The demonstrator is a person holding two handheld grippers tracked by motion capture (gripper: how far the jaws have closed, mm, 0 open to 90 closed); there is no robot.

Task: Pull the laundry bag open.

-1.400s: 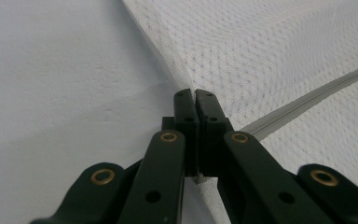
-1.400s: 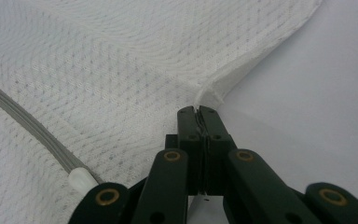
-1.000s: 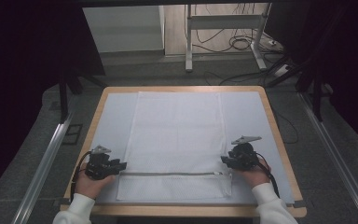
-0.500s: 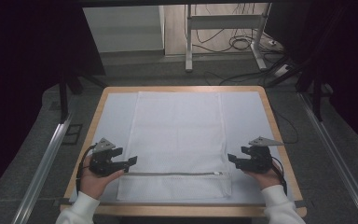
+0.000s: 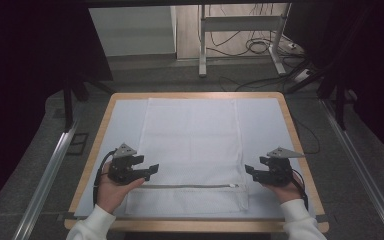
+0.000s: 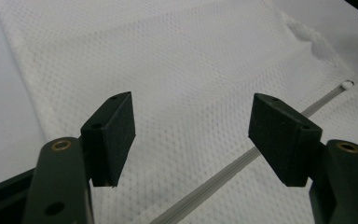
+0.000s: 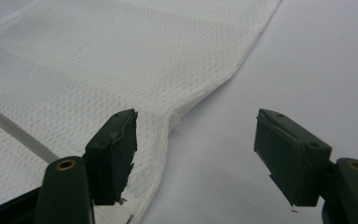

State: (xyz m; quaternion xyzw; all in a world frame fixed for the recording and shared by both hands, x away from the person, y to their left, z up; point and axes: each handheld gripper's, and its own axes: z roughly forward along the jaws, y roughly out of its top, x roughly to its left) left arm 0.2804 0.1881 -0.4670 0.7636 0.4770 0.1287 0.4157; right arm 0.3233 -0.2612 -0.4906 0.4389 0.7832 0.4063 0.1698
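Wood-edged table (image 5: 289, 125) under a pale mat, grey floor and cables beyond. White mesh bag (image 5: 190, 145) lies flat mid-table; left gripper (image 5: 149, 170) and right gripper (image 5: 250, 172) flank its zipper (image 5: 190, 186), both gaping, empty. Left gripper view reveals the zipper pull (image 6: 347, 85).

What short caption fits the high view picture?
Two open grippers, left gripper and right gripper, flank a white mesh bag on the table.
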